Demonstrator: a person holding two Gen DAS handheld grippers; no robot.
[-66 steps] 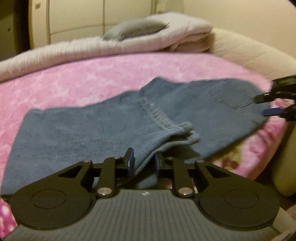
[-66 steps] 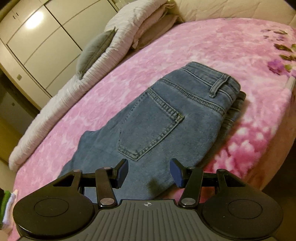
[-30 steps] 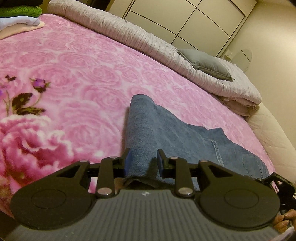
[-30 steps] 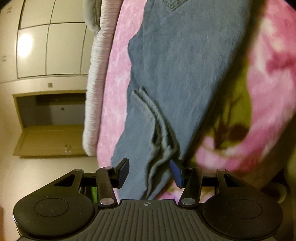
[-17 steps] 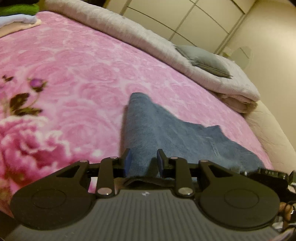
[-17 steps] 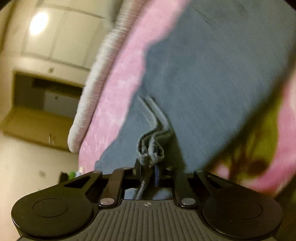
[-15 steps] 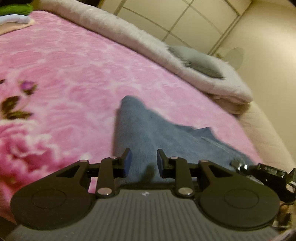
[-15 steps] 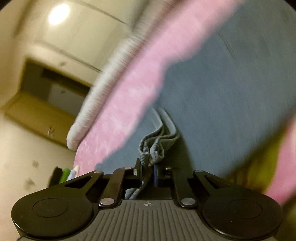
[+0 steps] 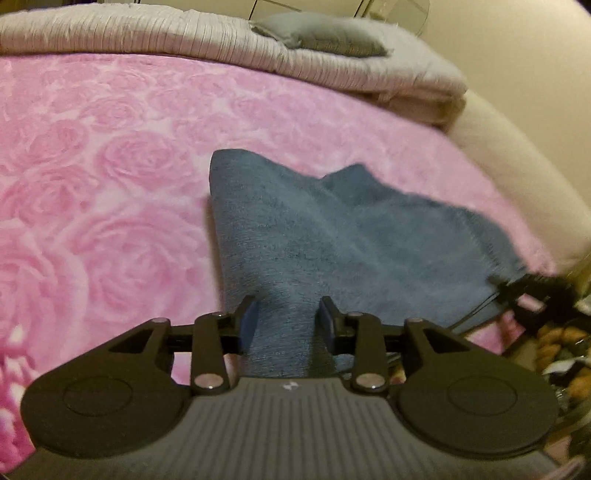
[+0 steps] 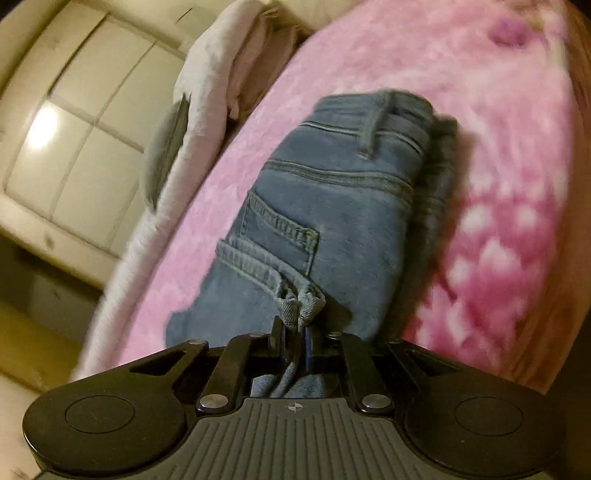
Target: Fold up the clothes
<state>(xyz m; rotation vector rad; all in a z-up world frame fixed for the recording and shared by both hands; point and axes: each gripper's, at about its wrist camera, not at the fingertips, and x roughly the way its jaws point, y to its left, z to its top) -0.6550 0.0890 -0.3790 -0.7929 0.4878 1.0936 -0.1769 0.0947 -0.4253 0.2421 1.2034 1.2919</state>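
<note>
A pair of blue jeans is seen spread across a bed covered by a pink rose-patterned blanket, in a bedroom under dim yellow light.

In the left wrist view, the left gripper is shown with its fingers spread, and a band of denim runs between them; whether the blue pads press the cloth cannot be told. From there the fabric fans out to the right, its far edges blurred. At the right edge of that view the right gripper is glimpsed as a dark, smeared shape at the jeans' far end.

In the right wrist view, the right gripper is shown pressed together on a bunched hem of the jeans, the folded cuff ends standing up just above the fingertips. Beyond the pinched hem, the seat of the jeans is laid flat on the blanket, with a back pocket, the waistband and a belt loop facing up. The leg fabric is doubled over the seat.

Along the far side of the bed, a rolled pale quilt is laid, and a grey pillow is rested on top of it. A panelled cream wardrobe is seen behind, a lamp's glare reflected on one door.
</note>
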